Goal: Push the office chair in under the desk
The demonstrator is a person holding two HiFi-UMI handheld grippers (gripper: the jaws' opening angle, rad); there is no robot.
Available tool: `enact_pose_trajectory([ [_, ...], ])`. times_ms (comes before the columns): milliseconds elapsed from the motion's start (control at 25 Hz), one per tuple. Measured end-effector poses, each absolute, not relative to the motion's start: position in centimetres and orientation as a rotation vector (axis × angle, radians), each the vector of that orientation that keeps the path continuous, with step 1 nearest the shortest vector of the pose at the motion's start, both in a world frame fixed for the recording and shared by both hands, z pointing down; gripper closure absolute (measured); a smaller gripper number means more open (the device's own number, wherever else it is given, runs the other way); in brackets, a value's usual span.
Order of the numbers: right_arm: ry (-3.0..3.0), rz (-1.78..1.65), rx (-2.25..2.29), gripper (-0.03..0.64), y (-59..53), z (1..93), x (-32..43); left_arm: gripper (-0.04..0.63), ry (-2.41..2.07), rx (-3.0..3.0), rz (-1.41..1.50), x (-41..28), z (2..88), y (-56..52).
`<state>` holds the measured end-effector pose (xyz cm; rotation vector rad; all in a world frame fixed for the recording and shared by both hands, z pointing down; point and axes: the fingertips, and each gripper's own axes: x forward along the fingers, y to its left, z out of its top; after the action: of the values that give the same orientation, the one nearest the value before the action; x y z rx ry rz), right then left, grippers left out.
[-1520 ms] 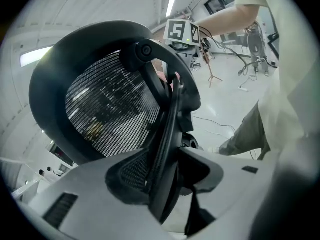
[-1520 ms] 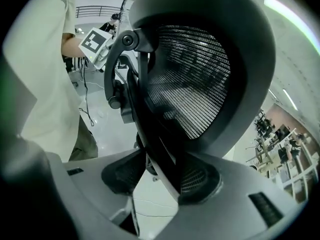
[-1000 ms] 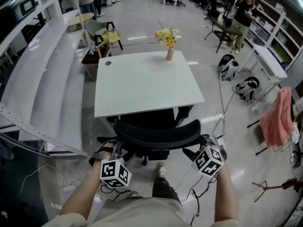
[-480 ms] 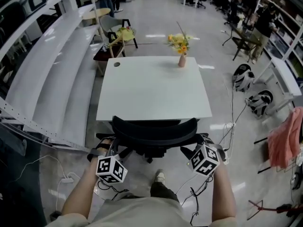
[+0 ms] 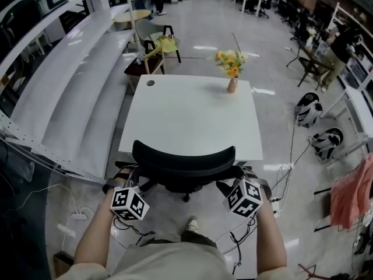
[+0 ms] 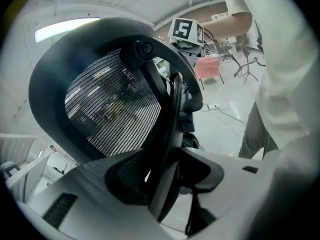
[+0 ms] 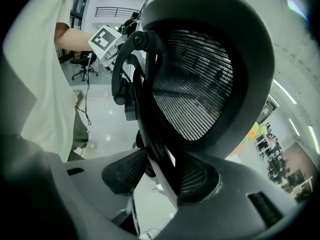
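The left gripper (image 6: 159, 181) has its jaws wide, and the black side frame of the backrest (image 6: 112, 104) runs between its pads. The frame seems to fill the space, so I judge that the jaws are clamped on it, not only placed around it. The right gripper (image 7: 159, 179) shows the same picture from the other side: its pads sit on both faces of the frame at the opposite edge of the mesh back.

In the head view the two grippers are at the left and right ends of the backrest, low on it, and about level with each other. The office chair (image 5: 183, 162) is directly ahead of them, between the person and the desk (image 5: 192, 118). The long axis of the backrest goes from side to side, nearly parallel to the near edge of the desk, and its top rim overlaps that edge in the picture. The seat is hidden under the backrest, so I cannot tell how deep it is under the top.

Neither hand is nearer; each holds one end. The push therefore needs to go straight ahead with equal force, otherwise the chair may swivel. A vase with flowers (image 5: 232, 84) stands at the far edge, well apart from the chair.
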<state>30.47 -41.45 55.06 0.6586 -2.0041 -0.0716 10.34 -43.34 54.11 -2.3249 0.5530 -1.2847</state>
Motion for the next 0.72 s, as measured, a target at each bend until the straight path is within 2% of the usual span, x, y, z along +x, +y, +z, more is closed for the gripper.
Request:
enact_pose_trajectory([
  [720,-2.064,-0.179,0.524,0.465,-44.3,55.2,27.6,0.382,0.701,-2.33,-1.355,7.8,54.2,-47.5],
])
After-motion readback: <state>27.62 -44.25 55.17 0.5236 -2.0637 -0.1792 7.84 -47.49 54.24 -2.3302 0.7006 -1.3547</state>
